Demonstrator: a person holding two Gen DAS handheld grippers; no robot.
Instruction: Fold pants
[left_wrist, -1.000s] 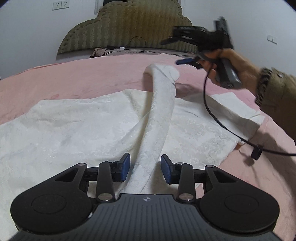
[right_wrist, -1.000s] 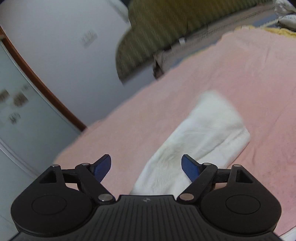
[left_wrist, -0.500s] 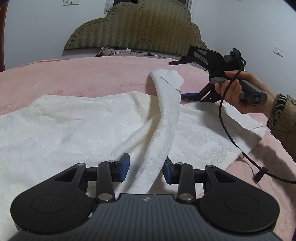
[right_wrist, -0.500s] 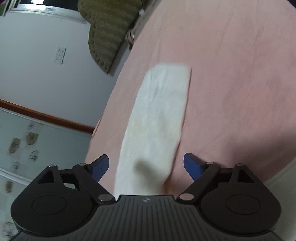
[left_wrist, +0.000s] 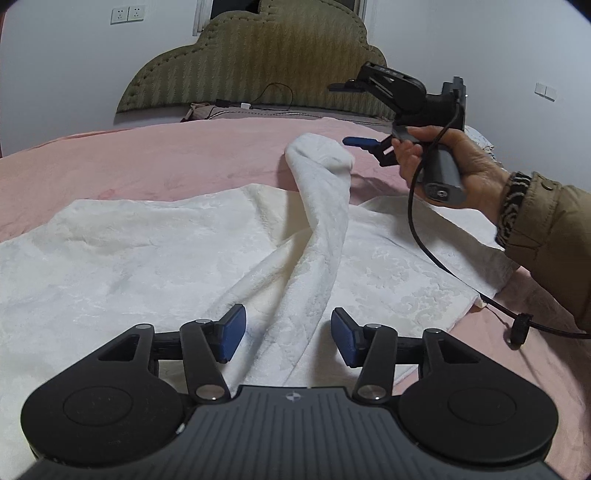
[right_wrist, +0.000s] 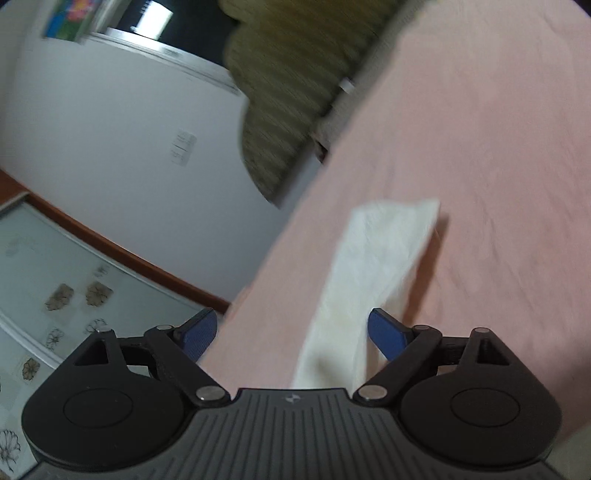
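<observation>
left gripper (left_wrist: 287, 335) jaws widened off the pants (left_wrist: 325, 236) ridge, right gripper (right_wrist: 291, 338) wide apart

white pants (left_wrist: 207, 251), pink bed (left_wrist: 147, 158), open jaws

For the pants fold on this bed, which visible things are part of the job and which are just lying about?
Part of the job:
- white pants
- left gripper, open, straddling a raised fold
- right gripper, open
- pink bed cover, the work surface

Lying about:
- headboard
- cable by the headboard
- wall sockets
</observation>
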